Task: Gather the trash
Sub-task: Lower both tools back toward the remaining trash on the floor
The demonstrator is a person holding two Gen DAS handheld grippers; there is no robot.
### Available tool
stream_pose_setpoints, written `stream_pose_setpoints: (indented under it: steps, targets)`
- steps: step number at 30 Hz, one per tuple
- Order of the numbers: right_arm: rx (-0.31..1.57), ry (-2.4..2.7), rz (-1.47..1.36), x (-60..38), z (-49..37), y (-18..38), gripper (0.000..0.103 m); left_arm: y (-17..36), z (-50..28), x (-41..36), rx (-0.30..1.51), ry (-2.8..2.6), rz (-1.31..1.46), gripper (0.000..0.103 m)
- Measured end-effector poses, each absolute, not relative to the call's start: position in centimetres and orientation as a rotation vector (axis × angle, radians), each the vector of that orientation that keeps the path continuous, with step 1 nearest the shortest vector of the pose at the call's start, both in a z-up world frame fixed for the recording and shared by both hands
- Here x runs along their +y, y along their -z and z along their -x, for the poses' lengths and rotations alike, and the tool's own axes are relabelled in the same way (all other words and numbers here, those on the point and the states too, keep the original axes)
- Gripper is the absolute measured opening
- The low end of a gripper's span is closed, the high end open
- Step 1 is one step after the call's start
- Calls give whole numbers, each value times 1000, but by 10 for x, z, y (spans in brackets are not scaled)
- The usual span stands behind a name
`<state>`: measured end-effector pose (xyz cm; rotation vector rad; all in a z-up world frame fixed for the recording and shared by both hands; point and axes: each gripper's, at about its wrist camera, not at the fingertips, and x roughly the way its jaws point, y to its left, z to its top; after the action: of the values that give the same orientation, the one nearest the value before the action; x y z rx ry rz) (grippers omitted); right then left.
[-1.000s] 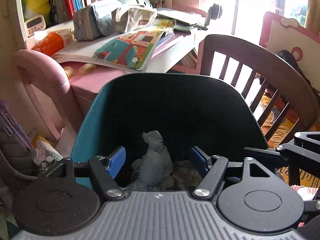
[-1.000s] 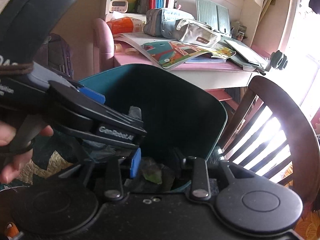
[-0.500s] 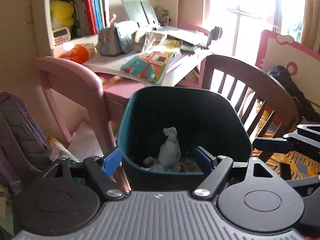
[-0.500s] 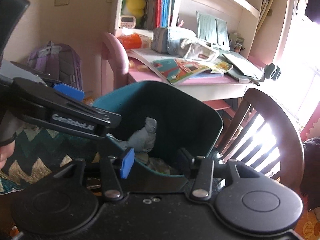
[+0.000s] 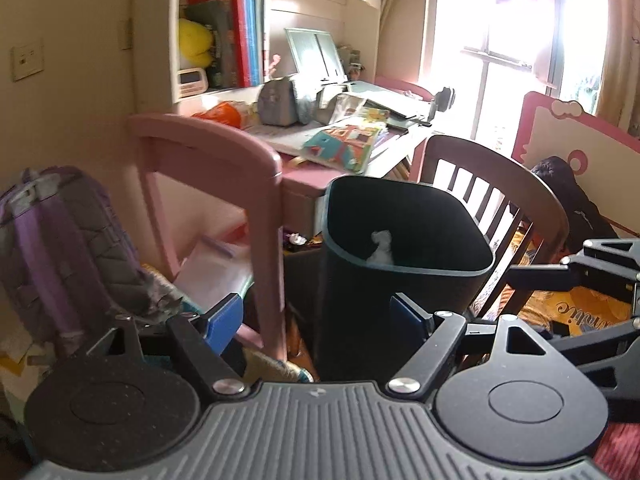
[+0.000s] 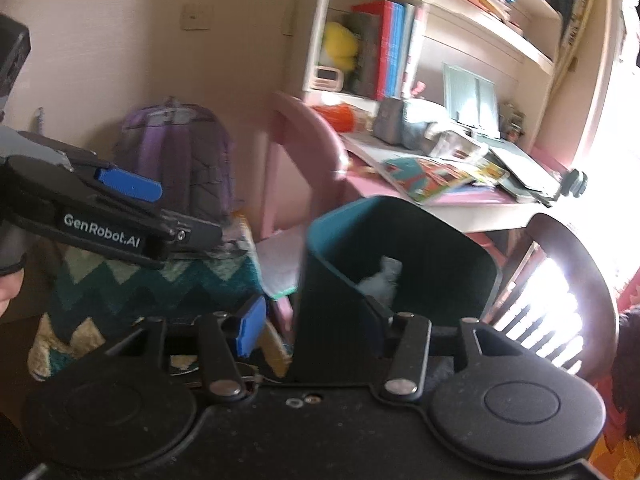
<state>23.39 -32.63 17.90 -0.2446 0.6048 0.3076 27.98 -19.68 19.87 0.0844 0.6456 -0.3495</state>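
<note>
A dark teal trash bin [image 5: 404,280] stands on the floor ahead, with a crumpled grey-white wad of paper [image 5: 380,249] lying inside. My left gripper [image 5: 316,320] hangs in front of the bin, back from its rim, open with nothing between its blue pads [image 5: 224,322]. In the right wrist view the same bin [image 6: 336,264] and wad [image 6: 384,280] show. My right gripper [image 6: 316,330] is close before the bin wall, its jaws opening and empty. The left gripper [image 6: 128,188] shows at the left, and the right gripper's arm [image 5: 560,272] at the right of the left view.
A pink desk [image 5: 304,180] cluttered with books and pouches stands behind the bin. A pink chair [image 5: 208,148] is to its left, a dark wooden chair [image 5: 500,176] to its right. A purple backpack [image 5: 60,240] and a zigzag blanket [image 6: 120,288] lie at the left.
Both grippers have drawn back and up from over the bin, which now looks smaller and farther. The wad stays inside. The right jaws have spread wider.
</note>
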Motion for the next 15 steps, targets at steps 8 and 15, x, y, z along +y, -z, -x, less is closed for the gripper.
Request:
stream_pose_setpoints:
  steps: [8,15]
  targets:
    - [607,-443,282,-257,-214,-171,52,-185,-236,-120,644,297,-51,81]
    - [660,-575,297,-185,-207,-130,53,-155,-197,-47,650,242,-27,86]
